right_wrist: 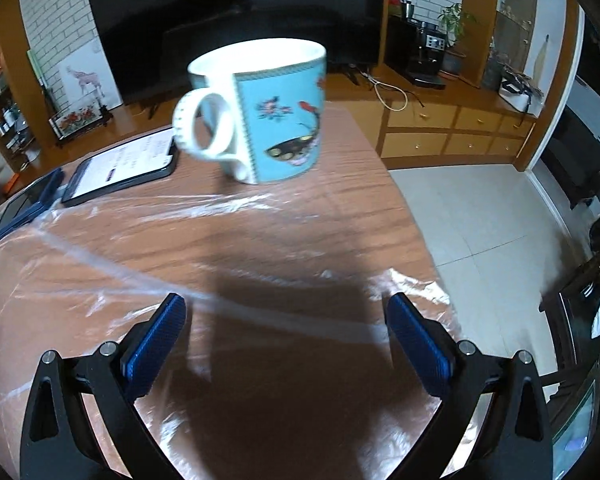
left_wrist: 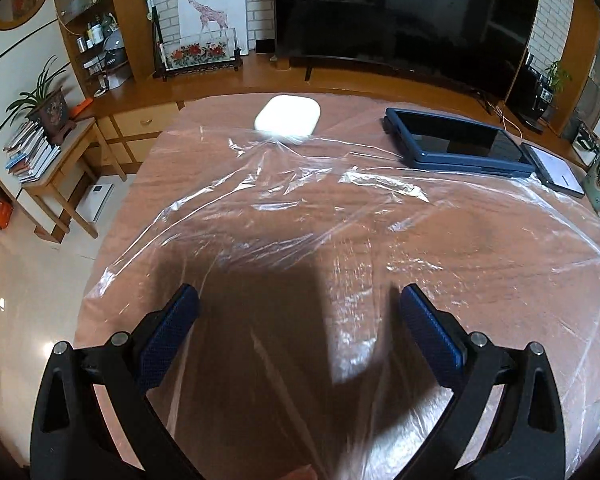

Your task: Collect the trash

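While the clear plastic sheet lies loose and crumpled over the wooden table, the left gripper hangs just above its near part with both blue pads spread wide and nothing between them. That open stance, low over the film, reads as readiness to pinch a fold of it, since the sheet looks like the trash to be gathered. Seen from the left wrist, the film has no single heading; its widest run goes across the table from the near left edge to the far right, and its creases converge toward a bunched tip just under the white case at the far side. A blue tablet and a phone sit along the far right, seemingly on or at the sheet's margin, so pulling the film may drag them.

From the right wrist, the right gripper is likewise spread apart and empty, poised over the same sheet near the table's right edge. A long taut crease runs diagonally from the far left toward the gap between the pads. Beyond it a blue mug stands upright with its handle facing the camera; its base is near the film's far edge, though I cannot tell whether it rests on it.
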A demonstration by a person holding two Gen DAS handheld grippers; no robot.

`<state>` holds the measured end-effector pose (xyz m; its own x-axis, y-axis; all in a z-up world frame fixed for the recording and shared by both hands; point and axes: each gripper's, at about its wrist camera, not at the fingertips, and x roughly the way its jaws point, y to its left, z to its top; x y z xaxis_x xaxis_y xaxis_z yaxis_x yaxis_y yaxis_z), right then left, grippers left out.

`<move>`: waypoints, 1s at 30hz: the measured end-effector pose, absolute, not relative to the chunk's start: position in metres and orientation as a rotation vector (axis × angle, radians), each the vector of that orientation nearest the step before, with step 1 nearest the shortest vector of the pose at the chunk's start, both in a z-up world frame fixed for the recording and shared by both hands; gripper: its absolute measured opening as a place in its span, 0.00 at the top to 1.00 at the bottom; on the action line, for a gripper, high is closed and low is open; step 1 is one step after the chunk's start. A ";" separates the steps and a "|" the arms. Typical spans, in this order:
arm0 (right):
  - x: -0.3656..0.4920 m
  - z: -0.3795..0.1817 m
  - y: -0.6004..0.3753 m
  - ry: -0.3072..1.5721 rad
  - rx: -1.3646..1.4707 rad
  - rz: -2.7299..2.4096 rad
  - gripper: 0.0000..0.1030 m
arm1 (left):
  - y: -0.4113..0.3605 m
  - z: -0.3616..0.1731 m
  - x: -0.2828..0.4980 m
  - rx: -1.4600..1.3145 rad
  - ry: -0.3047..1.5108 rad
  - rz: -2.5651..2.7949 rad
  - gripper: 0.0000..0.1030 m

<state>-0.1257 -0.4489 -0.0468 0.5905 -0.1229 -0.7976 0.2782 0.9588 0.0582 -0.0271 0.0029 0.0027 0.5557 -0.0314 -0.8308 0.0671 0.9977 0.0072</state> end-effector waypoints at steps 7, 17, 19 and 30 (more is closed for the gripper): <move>-0.126 -0.049 -0.445 0.910 0.146 -0.254 0.04 | 0.000 0.001 -0.024 0.047 0.957 -0.071 0.02; -0.126 -0.049 -0.445 0.911 0.151 -0.263 0.04 | 0.000 0.000 -0.023 0.046 0.957 -0.070 0.02; -0.127 -0.049 -0.446 0.911 0.151 -0.263 0.04 | -0.001 0.000 -0.024 0.046 0.958 -0.070 0.01; -0.126 -0.049 -0.445 0.911 0.151 -0.263 0.04 | 0.000 0.000 -0.023 0.047 0.957 -0.070 0.01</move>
